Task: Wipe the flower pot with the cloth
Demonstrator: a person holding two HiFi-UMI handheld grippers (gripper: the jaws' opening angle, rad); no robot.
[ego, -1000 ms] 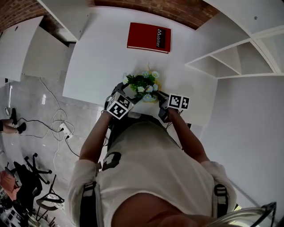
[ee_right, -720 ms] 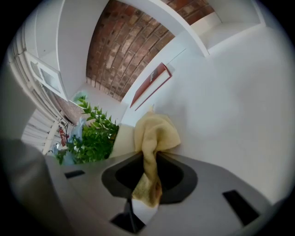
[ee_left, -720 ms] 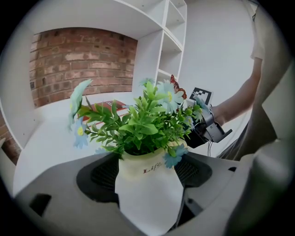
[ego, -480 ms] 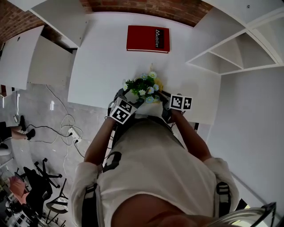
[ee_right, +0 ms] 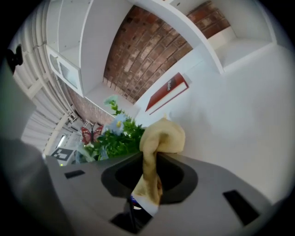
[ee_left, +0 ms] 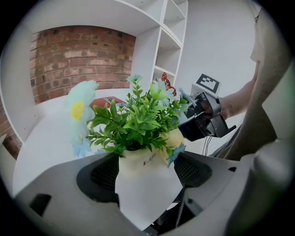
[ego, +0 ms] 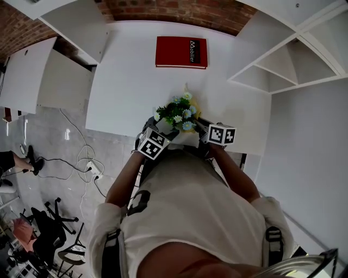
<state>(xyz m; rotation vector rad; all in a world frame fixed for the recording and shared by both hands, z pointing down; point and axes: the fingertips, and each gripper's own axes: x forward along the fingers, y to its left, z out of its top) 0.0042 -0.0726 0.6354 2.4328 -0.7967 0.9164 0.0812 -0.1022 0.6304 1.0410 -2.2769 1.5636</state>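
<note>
left gripper (ee_left: 148, 170) – jaws clamped on the white flower pot (ee_left: 143, 193) (green plant, pale flowers), at the near edge of the white table (ego: 125, 81). right gripper (ee_right: 150, 177) – jaws narrow, pinching the yellow cloth (ee_right: 161, 136); its bunched end lies against the pot's rim.

A white surface (ego: 125, 81) runs up to a brick wall (ego: 163, 8). One red book (ego: 181, 52) lies flat on it, cover up, near the far edge and well apart from the near edge.
</note>
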